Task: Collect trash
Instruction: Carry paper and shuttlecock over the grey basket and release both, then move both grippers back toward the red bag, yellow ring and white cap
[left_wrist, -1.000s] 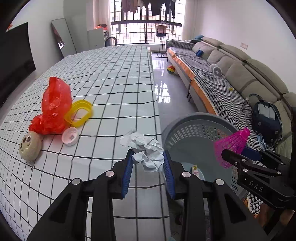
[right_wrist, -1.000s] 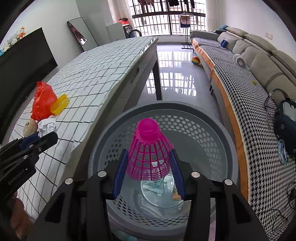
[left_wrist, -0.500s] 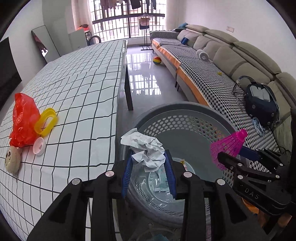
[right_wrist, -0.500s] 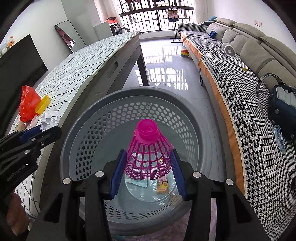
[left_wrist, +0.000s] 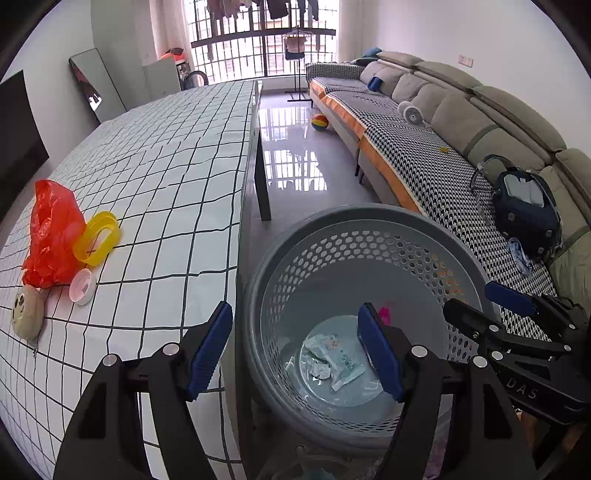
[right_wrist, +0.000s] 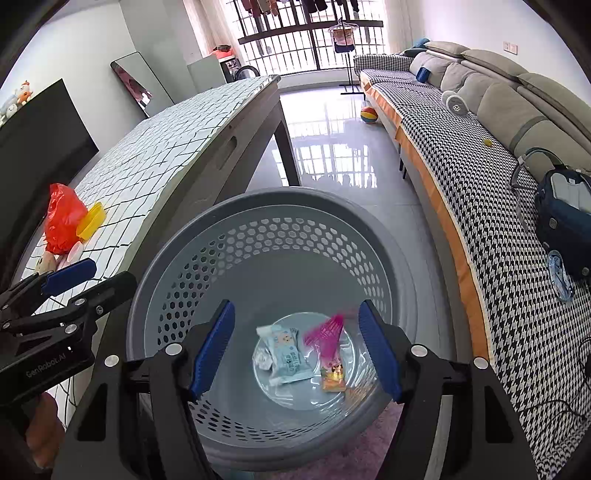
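The long table (left_wrist: 155, 177) under its white cloth with a black grid fills the left half of the left wrist view. Lower centre of both views stands the one round grey plastic basket (right_wrist: 207, 236) with a honeycomb-pierced wall, on the floor just beside the table's edge.

Both claws hang over it, each with jaws opening and nothing between them: the left gripper (left_wrist: 295, 350) and the right gripper (right_wrist: 295, 347) have let go.

On the basket's floor I count four pieces of trash. A pale blue wipes packet (right_wrist: 290, 354) lies at the centre, a small crumpled white paper ball (right_wrist: 262, 360) touching its left side. A pink mesh plastic shuttlecock (right_wrist: 327, 332) shows blurred, right of the packet. Below it sits a small orange-yellow wrapper (right_wrist: 332, 376).

At the left of the table sit four things: one crumpled red plastic bag (left_wrist: 51, 232), one yellow plastic ring (left_wrist: 96, 238) leaning on it, one beige round plush face (left_wrist: 26, 312), one small white round lid (left_wrist: 83, 286).
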